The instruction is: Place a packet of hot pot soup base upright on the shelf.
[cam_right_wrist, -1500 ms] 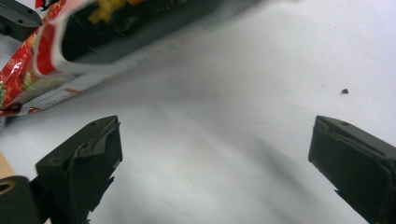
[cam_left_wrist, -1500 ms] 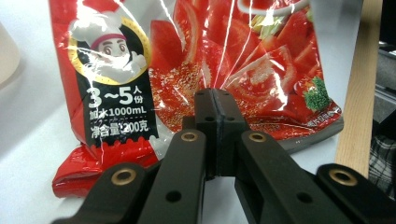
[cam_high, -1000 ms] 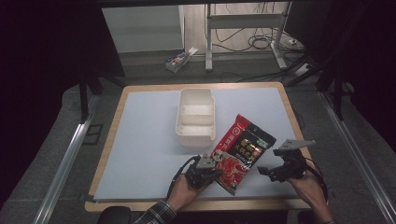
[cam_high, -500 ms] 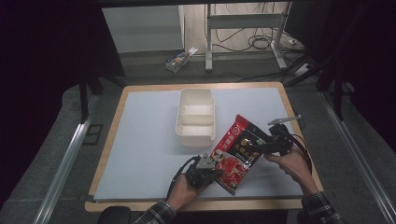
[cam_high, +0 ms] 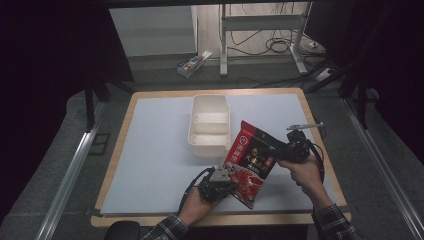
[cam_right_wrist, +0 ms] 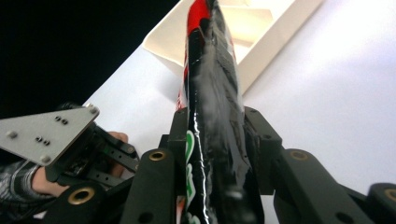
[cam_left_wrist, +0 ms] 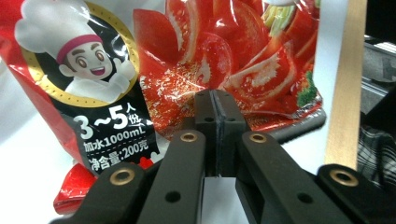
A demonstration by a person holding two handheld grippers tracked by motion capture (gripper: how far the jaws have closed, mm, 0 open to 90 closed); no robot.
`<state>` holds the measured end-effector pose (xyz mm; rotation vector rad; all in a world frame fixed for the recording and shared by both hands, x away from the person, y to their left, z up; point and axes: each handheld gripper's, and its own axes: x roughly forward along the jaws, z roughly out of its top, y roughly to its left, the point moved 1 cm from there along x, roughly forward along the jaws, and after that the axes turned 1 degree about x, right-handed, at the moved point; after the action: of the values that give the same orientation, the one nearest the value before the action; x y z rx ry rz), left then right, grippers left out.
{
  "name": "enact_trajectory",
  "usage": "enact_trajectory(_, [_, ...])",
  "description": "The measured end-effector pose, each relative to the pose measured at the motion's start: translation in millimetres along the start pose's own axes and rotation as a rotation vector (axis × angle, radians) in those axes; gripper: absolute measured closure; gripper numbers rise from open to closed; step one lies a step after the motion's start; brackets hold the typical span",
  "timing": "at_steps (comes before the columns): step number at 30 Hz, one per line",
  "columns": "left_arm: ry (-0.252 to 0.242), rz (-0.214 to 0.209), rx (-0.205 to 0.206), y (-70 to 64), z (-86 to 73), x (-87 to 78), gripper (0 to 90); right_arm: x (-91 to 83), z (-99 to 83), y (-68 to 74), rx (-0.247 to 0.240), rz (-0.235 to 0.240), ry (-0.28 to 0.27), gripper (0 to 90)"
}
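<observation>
High view: red packet (cam_high: 251, 159) held up off the white mat (cam_high: 160, 150) between both tools, its upper corner just beside the near rim of the white tray (cam_high: 209, 125). Left gripper (cam_high: 226, 176) clamped on the packet's near, lower corner; right gripper (cam_high: 281, 148) pinching its far right edge. Tray standing bare, two compartments visible (nothing lying in either).

Left gripper view: jaws pressed together on the bottom seam of the packet (cam_left_wrist: 187, 70), chef cartoon and printed tomato slices facing the camera, the wooden table edge (cam_left_wrist: 343, 84) beyond at the right.

Right gripper view: packet (cam_right_wrist: 210, 93) seen edge-on, sandwiched between the two jaws, foil bulging slightly above them; tray (cam_right_wrist: 243, 28) lying ahead past the packet's top, left gripper (cam_right_wrist: 100, 154) and its hand lower left.

Judged step: carrying the packet, gripped at two edges, toward the tray. Next move likely calling for a lift and a swing over the tray's rim, then lowering flat into a compartment (packet looks wider than one section, so some tilt or tuck probably needed) before letting go with both.
</observation>
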<state>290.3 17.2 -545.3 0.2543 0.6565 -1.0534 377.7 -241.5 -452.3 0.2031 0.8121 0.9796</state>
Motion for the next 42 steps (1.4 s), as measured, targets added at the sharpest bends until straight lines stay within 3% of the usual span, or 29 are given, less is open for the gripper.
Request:
enact_trajectory(5, [0.011, 0.031, 0.045, -6.6, 2.8, -10.6, 79.3, -3.2, 1.9, 3.3, 0.015, 0.013, -0.025, 68.8])
enact_trajectory(6, [0.006, 0.037, 0.047, -7.5, 3.1, -13.2, 72.7, -5.5, 5.2, 6.3, 0.003, 0.004, -0.028, 68.7])
enact_trajectory(7, [-0.001, 0.042, 0.043, -7.7, 3.0, -15.5, 72.7, -5.5, 5.2, 6.3, 0.003, 0.004, -0.028, 68.7])
enact_trajectory(15, [-0.04, 0.078, 0.016, -1.7, 0.7, -33.1, 43.2, -17.4, 26.2, 21.7, -0.059, -0.042, -0.038, 67.9])
enact_trajectory(20, [-0.047, 0.093, 0.0, 2.1, -0.9, -40.6, 33.6, -24.3, 35.6, 24.7, -0.088, -0.076, -0.052, 67.5])
enact_trajectory(32, [-0.035, 0.086, -0.074, -1.5, -13.3, -51.8, 22.1, -35.7, 59.5, 23.1, -0.119, -0.161, -0.095, 66.8])
enact_trajectory(38, [-0.01, 0.119, -0.075, -4.8, -22.1, -59.0, 16.0, -35.8, 70.7, 20.0, -0.124, -0.194, -0.109, 66.7])
enact_trajectory(42, [0.013, 0.111, -0.079, -4.3, -28.0, -62.1, 12.8, -35.7, 80.7, 16.8, -0.12, -0.204, -0.127, 66.7])
